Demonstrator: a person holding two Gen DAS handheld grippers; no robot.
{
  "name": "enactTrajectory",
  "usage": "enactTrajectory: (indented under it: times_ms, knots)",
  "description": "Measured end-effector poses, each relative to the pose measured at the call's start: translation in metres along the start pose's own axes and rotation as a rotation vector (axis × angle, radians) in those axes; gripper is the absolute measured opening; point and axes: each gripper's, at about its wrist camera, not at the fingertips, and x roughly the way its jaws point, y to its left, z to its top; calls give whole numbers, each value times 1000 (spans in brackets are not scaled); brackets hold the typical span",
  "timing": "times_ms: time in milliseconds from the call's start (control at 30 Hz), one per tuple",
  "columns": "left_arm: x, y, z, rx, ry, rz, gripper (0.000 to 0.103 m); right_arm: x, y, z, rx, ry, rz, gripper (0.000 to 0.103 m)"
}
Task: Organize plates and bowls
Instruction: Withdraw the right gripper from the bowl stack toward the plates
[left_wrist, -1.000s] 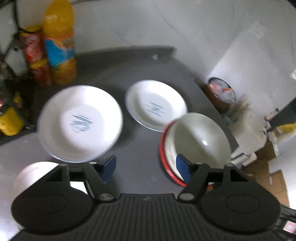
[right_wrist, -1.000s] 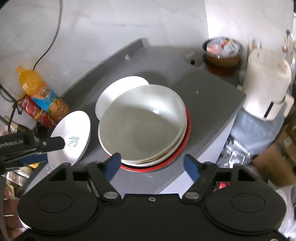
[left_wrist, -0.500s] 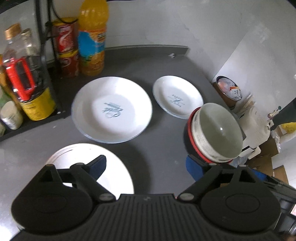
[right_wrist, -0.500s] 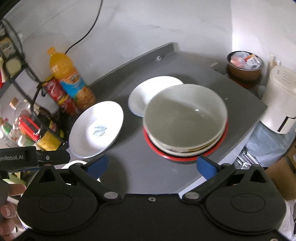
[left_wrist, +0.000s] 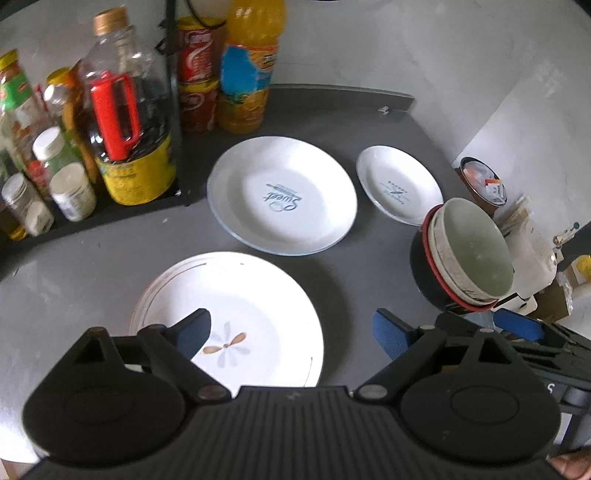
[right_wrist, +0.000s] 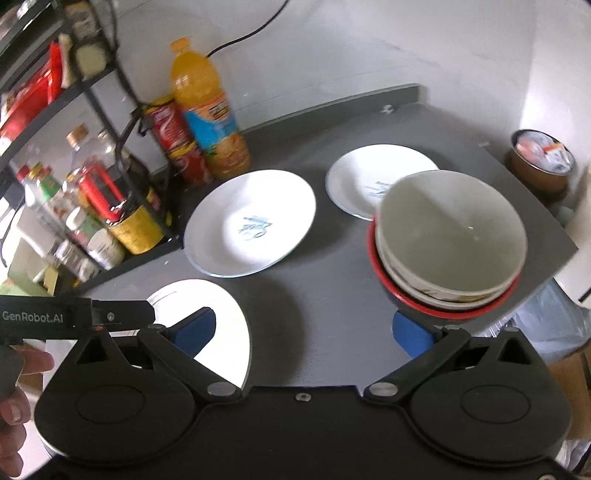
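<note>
While your left gripper (left_wrist: 291, 328) and right gripper (right_wrist: 301, 330) hover released, stacked bowls (right_wrist: 448, 240) sit right of both, above the tabletop (left_wrist: 351, 277).

left gripper (left_wrist: 291, 328): fingers spread, empty | right gripper (right_wrist: 303, 330): fingers spread, empty

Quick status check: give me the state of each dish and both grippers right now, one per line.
Left gripper: jaws open, holding nothing.
Right gripper: jaws open, holding nothing.
Flower-print plate stack: stacked flat, nearest the grippers.
Large white plate: flat, alone, empty.
Small white plate: flat, alone, empty.
Bowl stack: nested upright in a red-rimmed bowl, top bowl empty.
</note>
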Motion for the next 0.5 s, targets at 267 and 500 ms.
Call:
enactTrajectory:
  times_ms: [267,500]
  knots:
    - [-1,31,-14,-61,25,28,93,12,25,0,-115,54,33,103]
    - [4,53,-23,-133,51,64,93,26,35,0,-197,93,58,103]
